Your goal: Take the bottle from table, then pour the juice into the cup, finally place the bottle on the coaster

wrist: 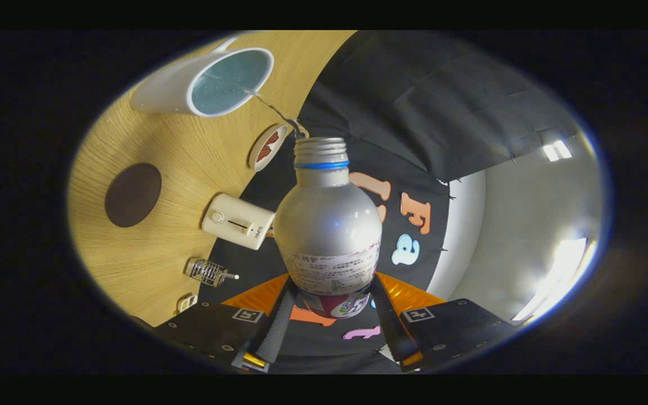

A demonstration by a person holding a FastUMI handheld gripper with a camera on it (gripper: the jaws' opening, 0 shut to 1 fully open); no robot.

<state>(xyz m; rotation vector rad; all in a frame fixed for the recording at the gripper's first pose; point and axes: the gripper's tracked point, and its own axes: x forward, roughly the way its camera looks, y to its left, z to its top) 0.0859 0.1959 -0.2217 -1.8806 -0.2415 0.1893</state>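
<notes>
My gripper (329, 298) is shut on a silver bottle (328, 225), both fingers pressing on its labelled lower body. The bottle has a blue ring under its open threaded neck. The whole view is rolled sideways, so the bottle lies tilted over the wooden table (149, 270). A thin stream of liquid (276, 109) runs from the bottle's mouth into a white cup (206, 84), which holds pale blue liquid. A round dark brown coaster (133, 194) lies on the table beside the cup, well apart from the bottle.
A small white dish with reddish-brown pieces (269, 147) sits near the table's edge, just past the bottle's mouth. A cream toaster-like box (238, 221), a small wire rack (207, 271) and a small white object (187, 303) stand along that same edge.
</notes>
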